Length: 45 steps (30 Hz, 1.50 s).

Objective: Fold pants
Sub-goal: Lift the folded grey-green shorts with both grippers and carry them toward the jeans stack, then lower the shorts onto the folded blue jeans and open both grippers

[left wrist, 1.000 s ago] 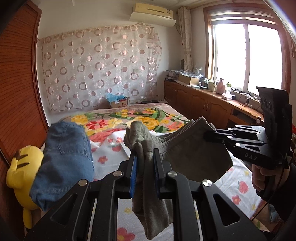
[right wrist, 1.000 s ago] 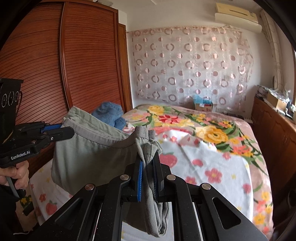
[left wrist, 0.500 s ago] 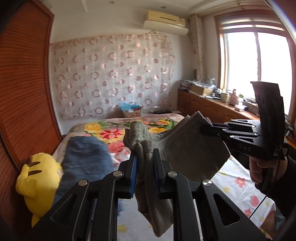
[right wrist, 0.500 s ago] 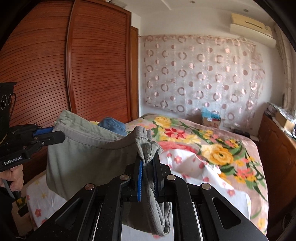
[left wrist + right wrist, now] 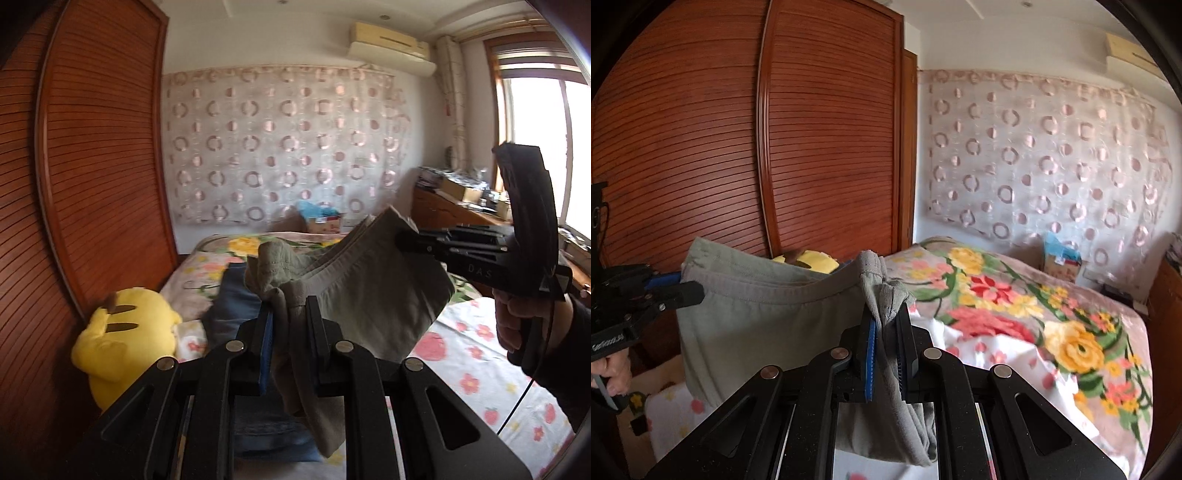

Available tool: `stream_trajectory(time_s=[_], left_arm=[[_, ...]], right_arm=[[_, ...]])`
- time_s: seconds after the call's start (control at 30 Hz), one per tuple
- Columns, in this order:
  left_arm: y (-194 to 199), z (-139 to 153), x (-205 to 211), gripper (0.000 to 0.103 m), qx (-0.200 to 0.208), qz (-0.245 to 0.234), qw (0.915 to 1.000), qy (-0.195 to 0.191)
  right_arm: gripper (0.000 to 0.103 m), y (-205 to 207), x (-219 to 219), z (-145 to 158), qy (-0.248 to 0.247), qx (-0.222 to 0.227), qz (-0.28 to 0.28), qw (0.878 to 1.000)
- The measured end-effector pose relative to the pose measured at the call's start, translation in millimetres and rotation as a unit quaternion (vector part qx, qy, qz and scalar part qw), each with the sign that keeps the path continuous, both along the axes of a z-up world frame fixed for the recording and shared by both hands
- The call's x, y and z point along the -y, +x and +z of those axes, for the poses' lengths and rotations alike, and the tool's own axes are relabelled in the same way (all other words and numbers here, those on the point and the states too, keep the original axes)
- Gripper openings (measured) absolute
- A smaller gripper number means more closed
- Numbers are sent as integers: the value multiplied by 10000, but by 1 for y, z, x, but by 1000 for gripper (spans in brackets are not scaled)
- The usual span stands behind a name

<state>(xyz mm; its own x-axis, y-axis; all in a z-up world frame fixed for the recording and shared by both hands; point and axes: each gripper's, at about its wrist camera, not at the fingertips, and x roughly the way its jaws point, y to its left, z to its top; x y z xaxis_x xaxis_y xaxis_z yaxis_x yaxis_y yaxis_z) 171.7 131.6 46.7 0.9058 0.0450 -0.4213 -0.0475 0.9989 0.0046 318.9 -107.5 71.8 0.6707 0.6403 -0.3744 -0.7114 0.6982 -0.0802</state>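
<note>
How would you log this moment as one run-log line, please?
left tongs: shut on grey pants | right tongs: shut on grey pants | pants: held in air above bed

Both hand-held grippers raised, jaws clamped

The left hand-held gripper (image 5: 288,328) and right hand-held gripper (image 5: 888,347) sit level, side by side, fingers pinched on grey-green cloth pants (image 5: 373,295).

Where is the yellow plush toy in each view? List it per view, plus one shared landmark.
Left wrist: yellow plush toy at lower left, beside the wardrobe.
Right wrist: only its top shows mid-left, above the held grey pants.
Shared landmark: circle-patterned curtain.
</note>
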Motion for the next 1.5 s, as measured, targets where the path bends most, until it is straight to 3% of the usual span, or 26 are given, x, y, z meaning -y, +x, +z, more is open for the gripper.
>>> stream_trajectory(time_s=[0.07, 0.4, 0.77, 0.83, 0.93, 1.0, 1.07, 1.27, 1.5], left_arm=[[7, -5, -5, 17, -37, 123, 9999, 34], [17, -42, -37, 17, -296, 484, 9972, -492], [14, -62, -53, 17, -591, 813, 9920, -762], [14, -63, -56, 18, -641, 850, 9912, -781], [10, -63, -56, 28, -637, 872, 9909, -799], [7, -58, -54, 48, -538, 925, 9917, -714], [9, -55, -52, 49, -507, 994, 9922, -564], [21, -55, -44, 52, -633, 739, 9947, -335], [34, -81, -39, 52, -1148, 628, 9908, -330]], right_arm=[[9, 15, -6, -1, -34, 45, 47, 10000], [9, 86, -64, -23, -498, -91, 403, 9979], [10, 117, -109, -29, -792, -245, 912, 9924], [12, 120, -110, -31, -873, -315, 919, 9914], [18, 125, -105, -28, -877, -452, 900, 9910], [32, 125, -95, -21, -767, -488, 933, 9915], [37, 125, -88, -14, -693, -504, 945, 9918], [37, 109, -52, -6, -568, -604, 1146, 9899], [37, 113, -40, -28, -705, -839, 1198, 9867]])
